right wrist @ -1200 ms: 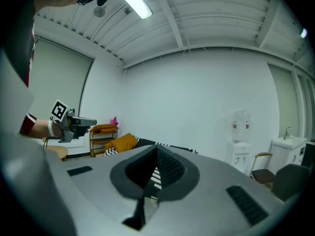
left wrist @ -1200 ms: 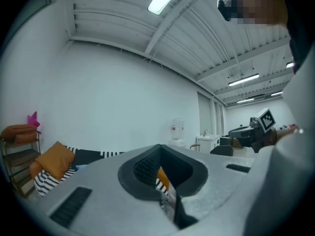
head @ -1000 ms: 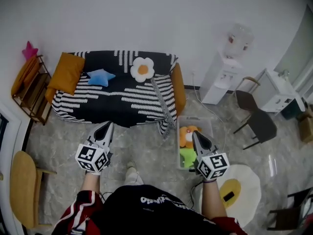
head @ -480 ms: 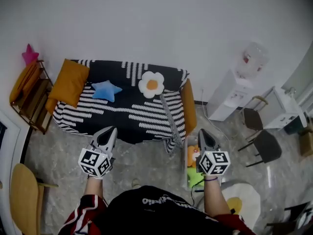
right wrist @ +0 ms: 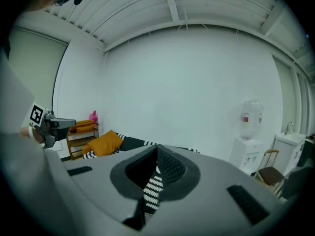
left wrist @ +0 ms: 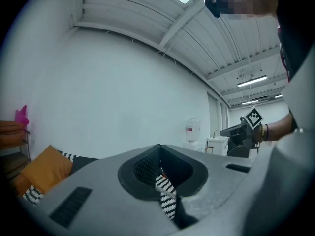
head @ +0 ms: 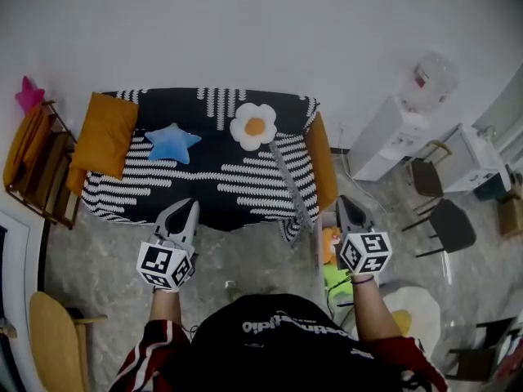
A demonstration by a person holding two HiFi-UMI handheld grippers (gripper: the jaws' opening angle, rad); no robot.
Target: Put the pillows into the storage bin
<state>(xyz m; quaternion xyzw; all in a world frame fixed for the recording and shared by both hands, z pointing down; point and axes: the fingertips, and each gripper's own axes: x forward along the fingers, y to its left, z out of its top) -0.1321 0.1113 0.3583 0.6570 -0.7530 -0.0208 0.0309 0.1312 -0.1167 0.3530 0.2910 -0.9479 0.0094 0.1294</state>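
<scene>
Left claw and right claw pressed together, empty, at the sofa's front edge. Blue star pillow straight beyond the left claw — the nearer one.

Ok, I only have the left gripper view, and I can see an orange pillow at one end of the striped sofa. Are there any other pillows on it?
Observer: Yes. The head view shows a blue star pillow and a white flower pillow on the sofa.
Operator: Where is the storage bin?
Observer: It is on the floor at the sofa's right end. The storage bin sits partly under the right gripper.
Operator: Is it empty?
Observer: No. Something orange and something green lie in it.
Operator: Is the right gripper carrying anything?
Observer: No. Its own view shows the jaws together with nothing between them.
</scene>
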